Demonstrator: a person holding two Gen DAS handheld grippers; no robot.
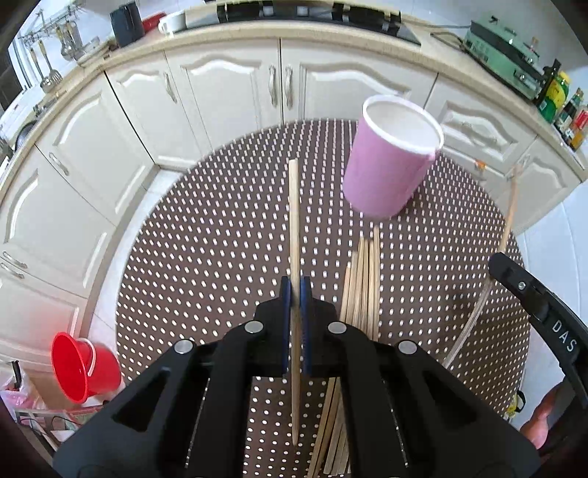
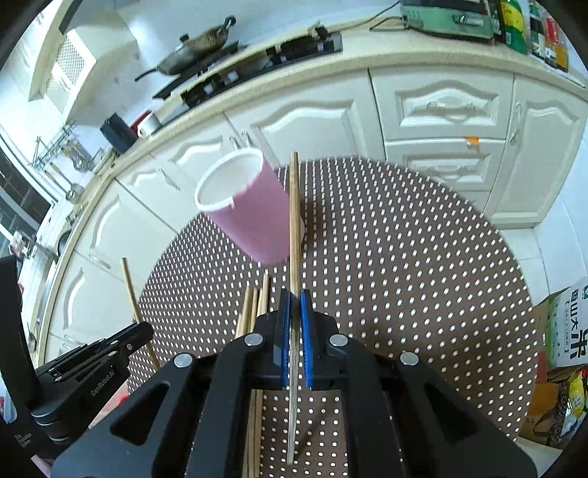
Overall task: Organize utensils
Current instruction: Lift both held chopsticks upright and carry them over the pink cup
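Wooden chopsticks were mid-sort: the left gripper (image 1: 295,294) was clamped on one chopstick (image 1: 293,220), the right gripper (image 2: 295,305) likewise on another (image 2: 294,220). Between them a loose bundle (image 1: 362,279) lay on the dotted table (image 1: 205,257). Farther off, the pink cup (image 1: 389,165) looked empty, with open room around it and the table edge close behind.

Red bucket (image 1: 82,366) lower left on floor. White cabinets (image 1: 228,88) across top, stove (image 1: 312,14) above. Wok (image 2: 198,47) upper left; rice box (image 2: 569,327) right edge.
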